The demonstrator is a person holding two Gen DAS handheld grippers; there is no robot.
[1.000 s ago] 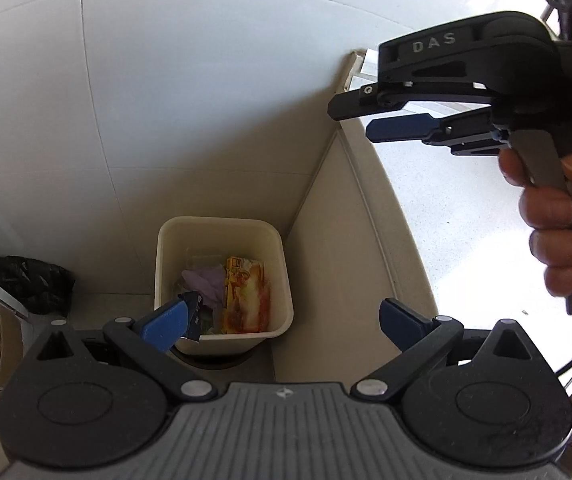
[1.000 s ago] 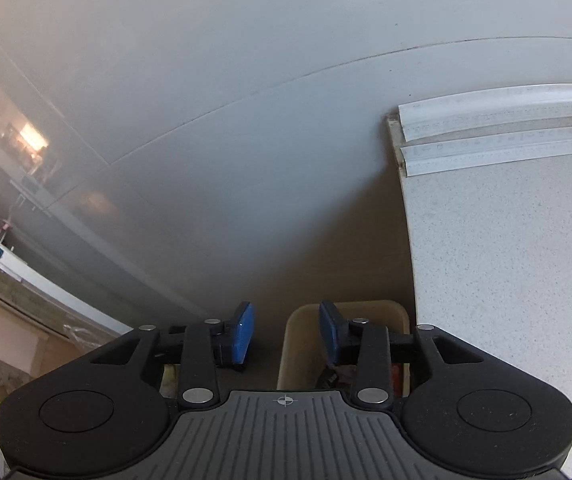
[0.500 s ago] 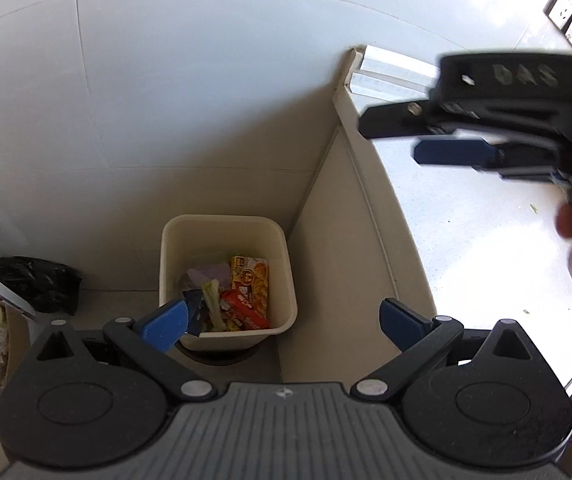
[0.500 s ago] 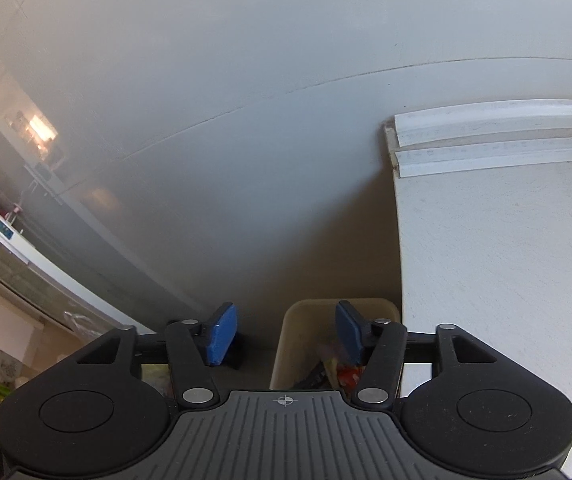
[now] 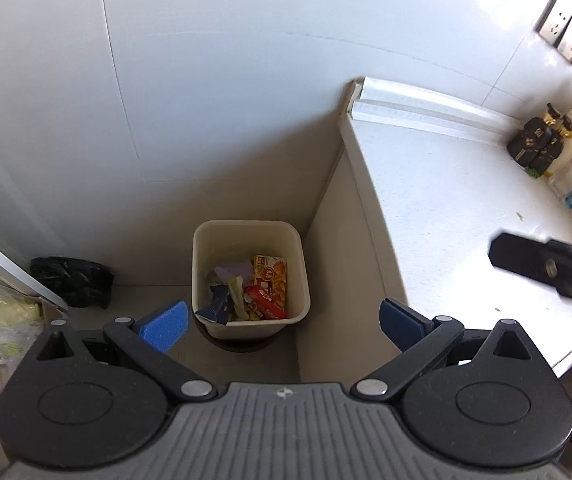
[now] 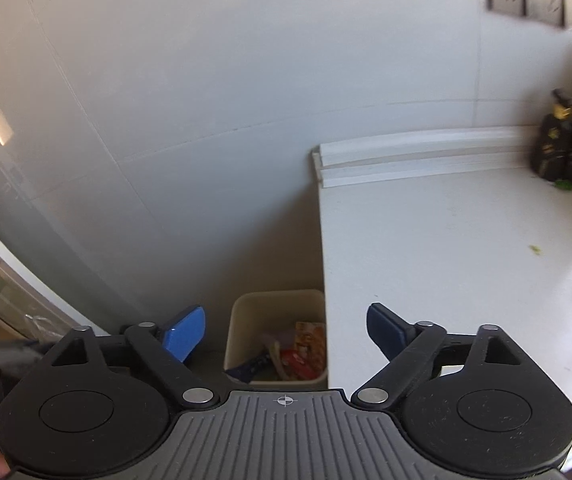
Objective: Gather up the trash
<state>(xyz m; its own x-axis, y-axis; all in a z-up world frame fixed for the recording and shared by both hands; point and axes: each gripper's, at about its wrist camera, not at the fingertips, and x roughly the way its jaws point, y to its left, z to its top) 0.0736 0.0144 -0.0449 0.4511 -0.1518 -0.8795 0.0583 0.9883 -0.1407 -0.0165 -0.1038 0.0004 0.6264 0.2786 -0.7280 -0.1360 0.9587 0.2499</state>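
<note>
A cream trash bin (image 5: 250, 280) is sitting on the floor beside the white surface (image 5: 445, 200) — wrappers (image 5: 270, 288) are lying inside. I am holding my left claw (image 5: 282, 320) and right claw (image 6: 286, 332) above it — both spread, gripping nothing.

Open mouth on bin (image 5: 206, 256), reachable from above. Wall close behind bin, bench (image 5: 445, 208) side panel tight on right, black bag (image 5: 72, 280) on floor to left.
</note>
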